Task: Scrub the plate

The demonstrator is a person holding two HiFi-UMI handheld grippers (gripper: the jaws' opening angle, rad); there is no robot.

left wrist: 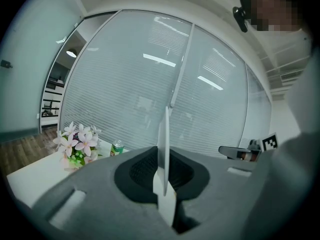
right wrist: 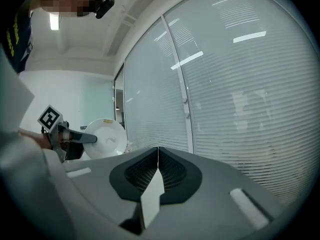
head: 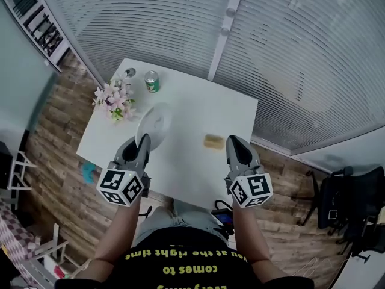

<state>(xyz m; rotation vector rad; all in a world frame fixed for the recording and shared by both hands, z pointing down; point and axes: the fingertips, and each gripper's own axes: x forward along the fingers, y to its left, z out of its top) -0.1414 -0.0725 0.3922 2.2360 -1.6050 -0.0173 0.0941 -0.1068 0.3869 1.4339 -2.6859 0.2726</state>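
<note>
We hold the white plate [head: 155, 124] on edge in our left gripper [head: 142, 142]; our right gripper [head: 236, 143] is clenched empty beside the yellow sponge [head: 213, 141] near the table's [head: 198, 101] right edge.

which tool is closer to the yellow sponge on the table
Right. The right tool is just beside the sponge; the left tool is farther off, clamped on the plate.

A white table [head: 198, 104] stands before a wall of blinds [head: 301, 53]. The left gripper [head: 143, 142] holds a white plate [head: 155, 124] by its near rim, tilted on edge over the table's left half. A sponge [head: 213, 141] lies just beyond the right gripper [head: 236, 142]. At the far left corner are a can [head: 152, 81] and flowers [head: 114, 101].
</note>
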